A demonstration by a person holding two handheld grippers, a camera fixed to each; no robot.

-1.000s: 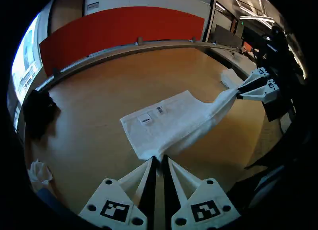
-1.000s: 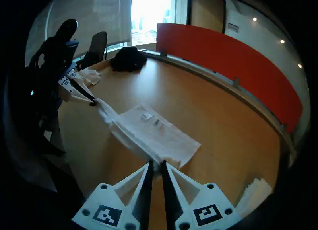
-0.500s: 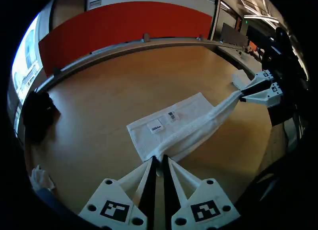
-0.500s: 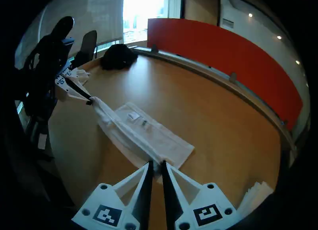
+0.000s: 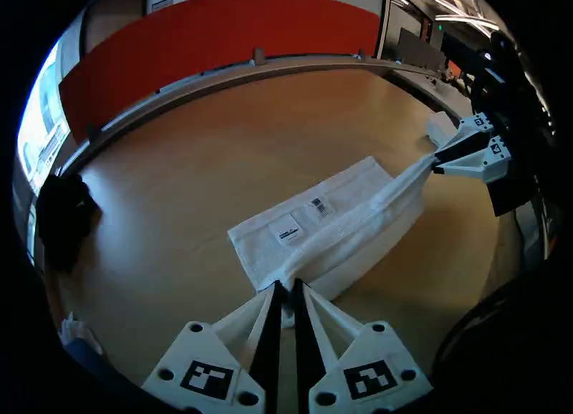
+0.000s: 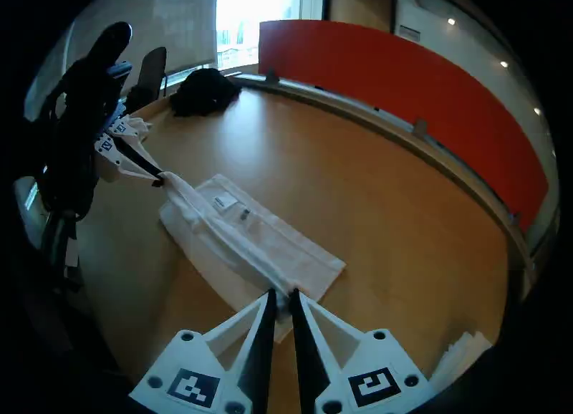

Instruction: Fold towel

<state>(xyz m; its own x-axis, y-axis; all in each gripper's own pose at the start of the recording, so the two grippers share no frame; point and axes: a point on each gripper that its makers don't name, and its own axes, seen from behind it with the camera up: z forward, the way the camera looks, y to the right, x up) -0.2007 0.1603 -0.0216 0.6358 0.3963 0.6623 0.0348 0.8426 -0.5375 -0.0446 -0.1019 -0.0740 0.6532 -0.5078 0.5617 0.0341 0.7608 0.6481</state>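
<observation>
A white towel (image 5: 326, 224) with small labels lies on the wooden table (image 5: 200, 163); its near long edge is lifted off the surface and stretched between the two grippers. My left gripper (image 5: 286, 291) is shut on one corner of that edge. In the left gripper view the right gripper (image 5: 435, 165) pinches the other corner at the right. In the right gripper view the towel (image 6: 243, 235) runs from my right gripper (image 6: 281, 299), shut on its corner, up to the left gripper (image 6: 157, 177) at the left, held by a person in dark clothes.
A red partition (image 5: 215, 41) runs behind the table's far edge. A dark bag (image 5: 61, 213) sits at the table's left end, also seen as the bag (image 6: 204, 92) near the window. White cloths (image 5: 71, 328) lie near the table's edge. An office chair (image 6: 147, 74) stands by the window.
Both grippers have carried the raised edge over the towel, which now lies flatter and more spread on the table. Grips are unchanged.
</observation>
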